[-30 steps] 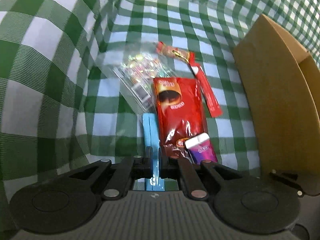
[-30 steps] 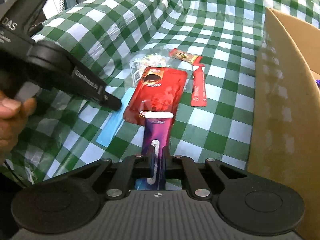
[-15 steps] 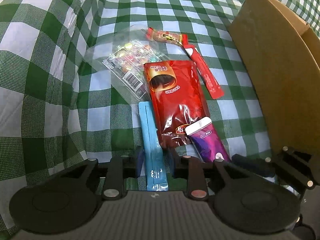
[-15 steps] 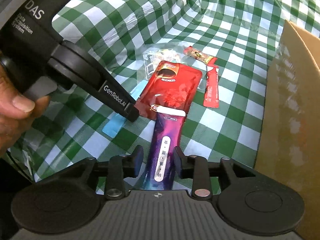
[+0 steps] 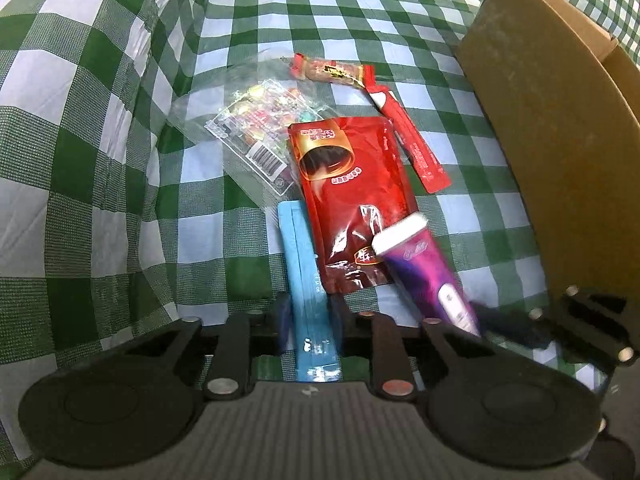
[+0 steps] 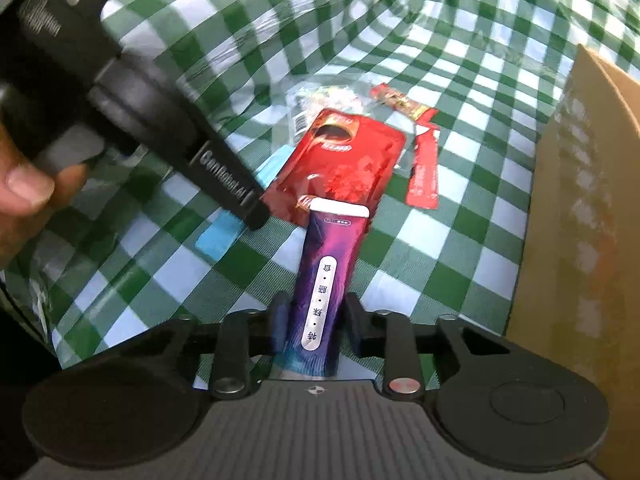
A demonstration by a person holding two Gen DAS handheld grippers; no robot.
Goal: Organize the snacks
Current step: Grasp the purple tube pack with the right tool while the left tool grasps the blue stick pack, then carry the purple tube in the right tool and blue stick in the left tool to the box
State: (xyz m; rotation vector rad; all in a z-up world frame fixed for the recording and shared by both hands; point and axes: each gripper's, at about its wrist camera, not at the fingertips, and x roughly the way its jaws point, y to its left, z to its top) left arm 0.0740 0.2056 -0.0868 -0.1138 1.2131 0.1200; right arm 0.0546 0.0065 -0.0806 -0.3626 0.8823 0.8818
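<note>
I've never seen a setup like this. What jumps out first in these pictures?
Probably the big red pouch in the middle of the green-and-white checked cloth, with smaller packets fanned around it. Then the two black claws: the left claw straddles a light blue stick packet, and the right claw straddles a purple packet. A cardboard box stands at the right.

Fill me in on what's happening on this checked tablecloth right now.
A person is sorting snack packets with a handheld gripper in each hand. The left gripper straddles the blue stick packet, and the right gripper straddles the purple packet. Both sets of jaws have just been closing in on their packets, though whether the pads already press is unclear. The big red pouch, a clear candy bag and two slim red sachets lie on the cloth, with a cardboard box beside them.
</note>
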